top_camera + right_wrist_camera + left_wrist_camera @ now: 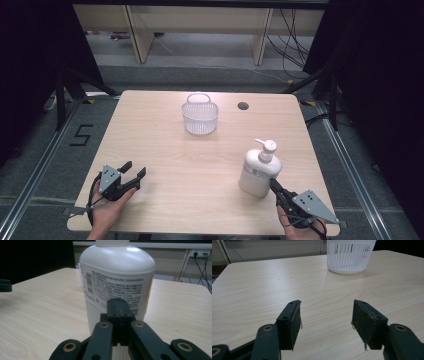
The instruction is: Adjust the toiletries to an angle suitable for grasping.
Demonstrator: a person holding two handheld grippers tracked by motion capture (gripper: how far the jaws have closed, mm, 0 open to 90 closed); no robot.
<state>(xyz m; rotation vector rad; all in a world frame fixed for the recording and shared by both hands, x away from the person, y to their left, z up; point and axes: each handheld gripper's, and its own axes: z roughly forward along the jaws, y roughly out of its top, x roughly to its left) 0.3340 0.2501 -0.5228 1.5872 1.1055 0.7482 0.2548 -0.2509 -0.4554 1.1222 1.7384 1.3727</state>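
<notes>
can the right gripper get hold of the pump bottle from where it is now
Probably not yet. The right gripper sits right at the base of the pump bottle with nothing between them, but its jaws are shut together, so they would need to open first to fit around the bottle.

A black "5" is marked on the floor (80, 135) left of the table.

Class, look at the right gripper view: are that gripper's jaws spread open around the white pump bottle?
No: the right gripper has its jaws pressed together, just in front of the pump bottle.
</notes>
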